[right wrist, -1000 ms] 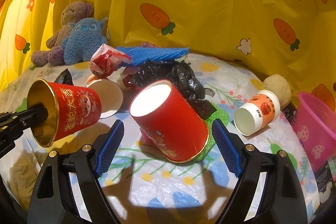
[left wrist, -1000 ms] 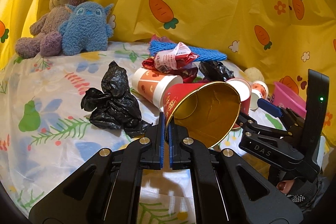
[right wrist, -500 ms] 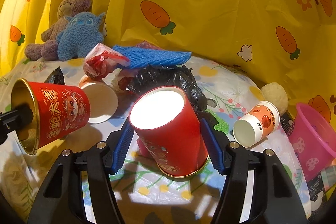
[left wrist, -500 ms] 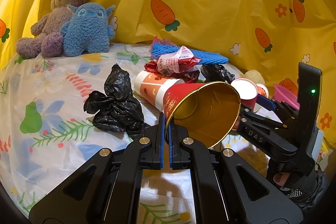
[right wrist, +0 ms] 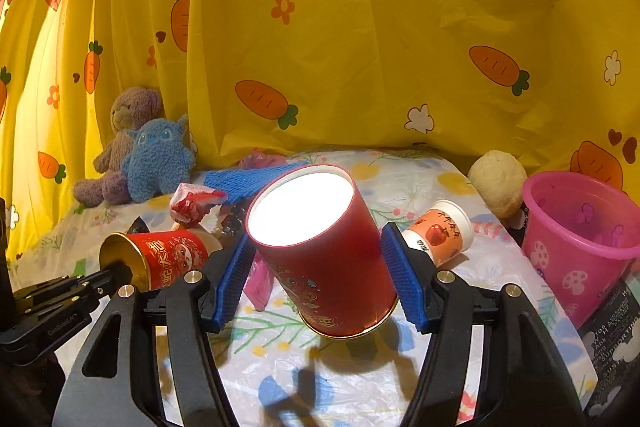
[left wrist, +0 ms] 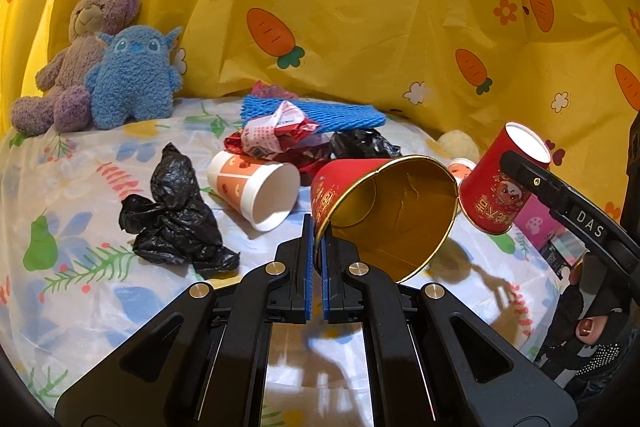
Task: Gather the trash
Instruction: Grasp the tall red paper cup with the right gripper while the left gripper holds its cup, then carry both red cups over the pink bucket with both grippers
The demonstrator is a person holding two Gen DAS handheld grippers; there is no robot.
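Right wrist view: two cups gripped, none binned yet.
Right gripper fingers clamp a red paper cup above the worktop; left gripper pinches a gold-lined red cup's rim. Pink plastic bucket looks empty; black bag, wrappers, orange cups remain.

Red cup with gold lining, lying on its side with its mouth toward the near side, rim pinched and raised off the floral sheet; second red cup to its right, white-lined mouth up, tilted, held clear of the sheet. On the sheet: crumpled black bag at left, orange-and-white paper cup on its side beside it, red-and-white wrapper and another black bag behind. A smaller orange paper cup lies on its side near the upright pink bin at right.
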